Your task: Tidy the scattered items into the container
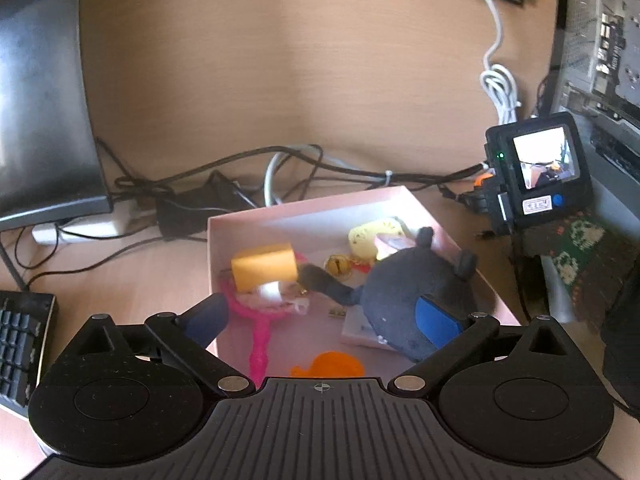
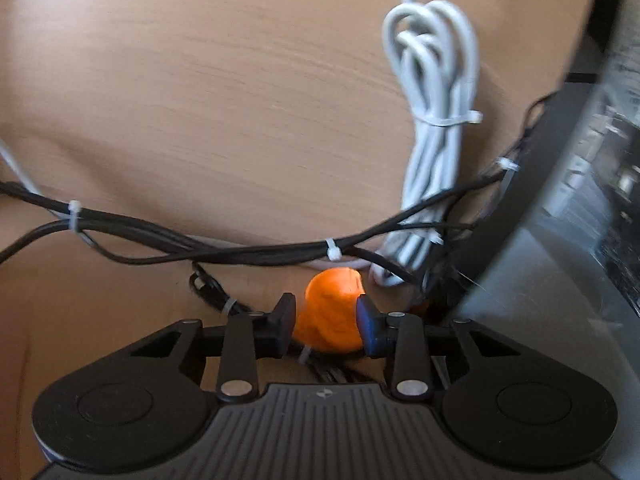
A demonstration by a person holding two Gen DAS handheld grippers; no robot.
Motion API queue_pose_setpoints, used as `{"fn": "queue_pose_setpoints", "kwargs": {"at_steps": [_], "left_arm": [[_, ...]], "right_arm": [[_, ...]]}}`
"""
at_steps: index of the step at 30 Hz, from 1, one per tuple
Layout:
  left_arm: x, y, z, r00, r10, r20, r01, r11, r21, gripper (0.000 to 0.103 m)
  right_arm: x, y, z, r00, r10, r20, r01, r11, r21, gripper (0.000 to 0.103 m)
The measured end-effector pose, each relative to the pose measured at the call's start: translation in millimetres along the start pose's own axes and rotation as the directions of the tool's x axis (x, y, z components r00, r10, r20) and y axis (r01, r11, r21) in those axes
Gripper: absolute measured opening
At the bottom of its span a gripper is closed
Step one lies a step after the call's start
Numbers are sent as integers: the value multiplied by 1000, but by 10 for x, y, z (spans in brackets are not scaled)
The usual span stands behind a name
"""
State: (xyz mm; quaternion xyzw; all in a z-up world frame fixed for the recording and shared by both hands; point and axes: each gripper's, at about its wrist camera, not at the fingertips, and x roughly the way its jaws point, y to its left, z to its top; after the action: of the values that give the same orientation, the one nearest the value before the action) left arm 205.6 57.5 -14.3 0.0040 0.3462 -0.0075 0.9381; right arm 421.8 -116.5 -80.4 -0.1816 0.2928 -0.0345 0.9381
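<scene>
the right gripper has its fingers pinching the orange toy, up by the black cables. the pink box sits to its left, under the left gripper, whose fingers are spread wide.

Both pictures are warm and a bit dim. Soft light falls on the bench, with a darker patch in the middle. Straight lines bend near the edges. The white cable looks smeared and blurry. Bright glare washes out the pink box.
</scene>
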Motion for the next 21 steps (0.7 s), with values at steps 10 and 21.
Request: {"fn": "queue_pose_setpoints", "kwargs": {"at_steps": [10,21], "left_arm": [[37,145,0,999,-4,-36,2,998,-62,102],[-205,54,-40,1000,-18,-10,18,998,-66,102]], "right_arm": [[165,16,-29,998,12,-66,-10,999,31,8],[-702,24,-266,993,120,15,-120,992,46,2]]}}
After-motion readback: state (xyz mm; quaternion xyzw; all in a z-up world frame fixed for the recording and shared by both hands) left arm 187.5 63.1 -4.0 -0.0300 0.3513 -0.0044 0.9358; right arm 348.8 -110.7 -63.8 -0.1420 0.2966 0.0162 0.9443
